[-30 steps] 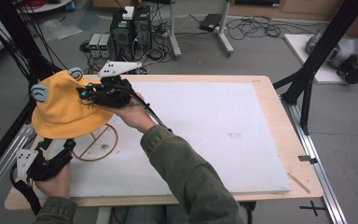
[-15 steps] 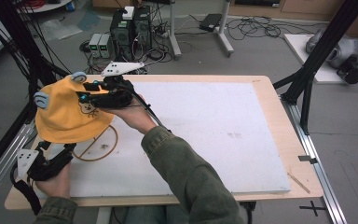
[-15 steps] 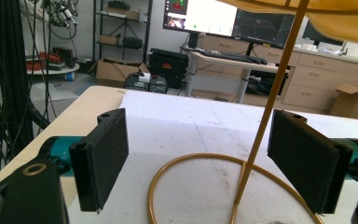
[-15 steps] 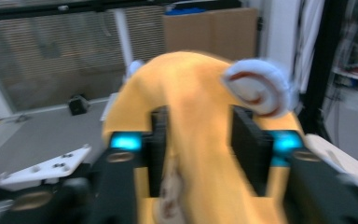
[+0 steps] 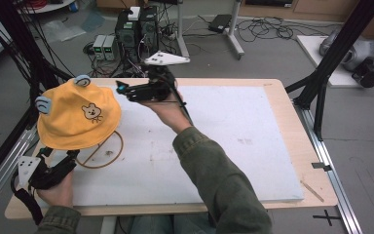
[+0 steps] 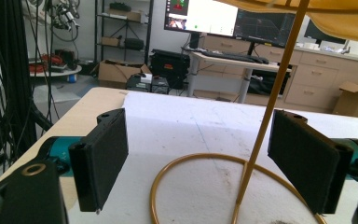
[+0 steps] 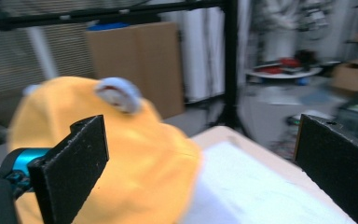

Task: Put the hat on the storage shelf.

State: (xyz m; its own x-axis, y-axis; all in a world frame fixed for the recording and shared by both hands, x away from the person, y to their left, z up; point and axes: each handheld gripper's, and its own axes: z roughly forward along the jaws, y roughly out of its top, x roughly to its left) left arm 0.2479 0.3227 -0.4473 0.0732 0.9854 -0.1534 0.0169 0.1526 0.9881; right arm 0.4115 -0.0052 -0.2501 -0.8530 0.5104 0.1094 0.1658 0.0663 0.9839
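We saw the hat resting on its stand; both the left gripper and the right gripper were released, grasping nothing.

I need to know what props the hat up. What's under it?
Under the hat a thin gold rod rises from a gold ring base on the white board. The rod's top, and how it meets the hat, are covered.

- I am working in a lab or robotics workshop, not a home.
- Computer towers and tangled cables sit on the floor beyond my worktop.
- Black frame posts surround it.
- Monitors, cardboard boxes and desks stand behind.
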